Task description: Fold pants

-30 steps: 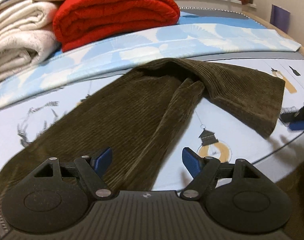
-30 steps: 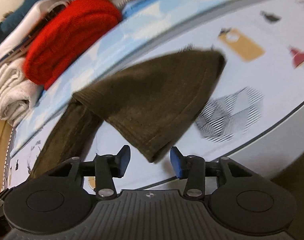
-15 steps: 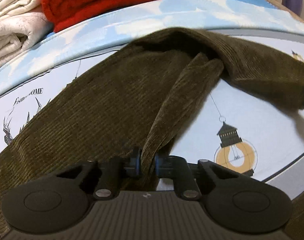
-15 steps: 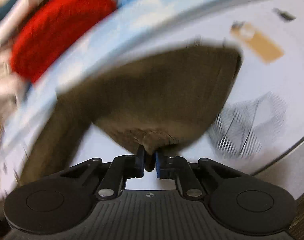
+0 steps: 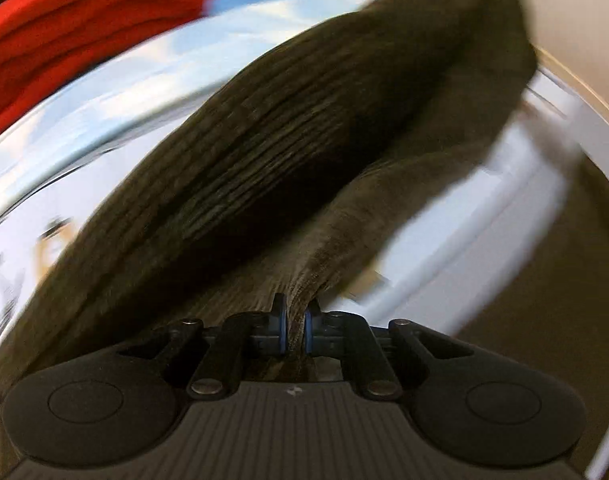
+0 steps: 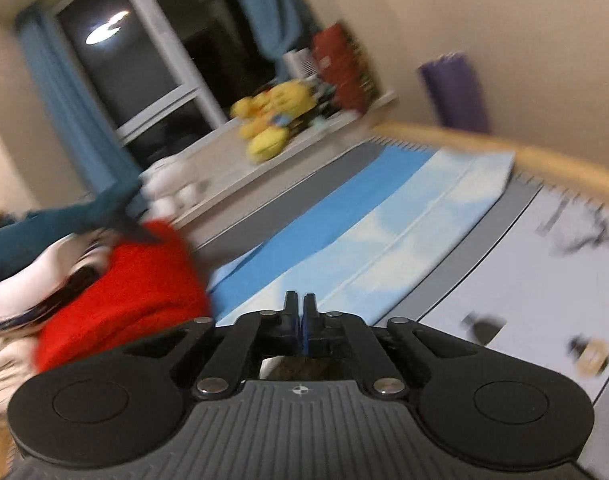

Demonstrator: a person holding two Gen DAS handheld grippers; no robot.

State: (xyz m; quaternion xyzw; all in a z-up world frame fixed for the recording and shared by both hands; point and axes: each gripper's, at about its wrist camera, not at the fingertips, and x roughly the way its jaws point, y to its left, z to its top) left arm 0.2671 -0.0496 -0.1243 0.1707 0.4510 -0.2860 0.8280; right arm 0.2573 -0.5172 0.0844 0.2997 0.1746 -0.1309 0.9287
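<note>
The pants (image 5: 304, 152) are clamped at an edge between the closed fingers of the left gripper (image 5: 293, 330) and stretched away from it, up and to the right, above the bed sheet (image 5: 484, 216). A folded blanket (image 5: 76, 36) is located to the upper left, behind the pants. Stuffed toys (image 6: 272, 120) are set on a ledge (image 6: 224, 168) behind the bed.

Bed (image 6: 524, 280), red folded blanket (image 6: 124, 292), pale blue sheet (image 6: 404, 232), white quilts (image 6: 0, 364)
</note>
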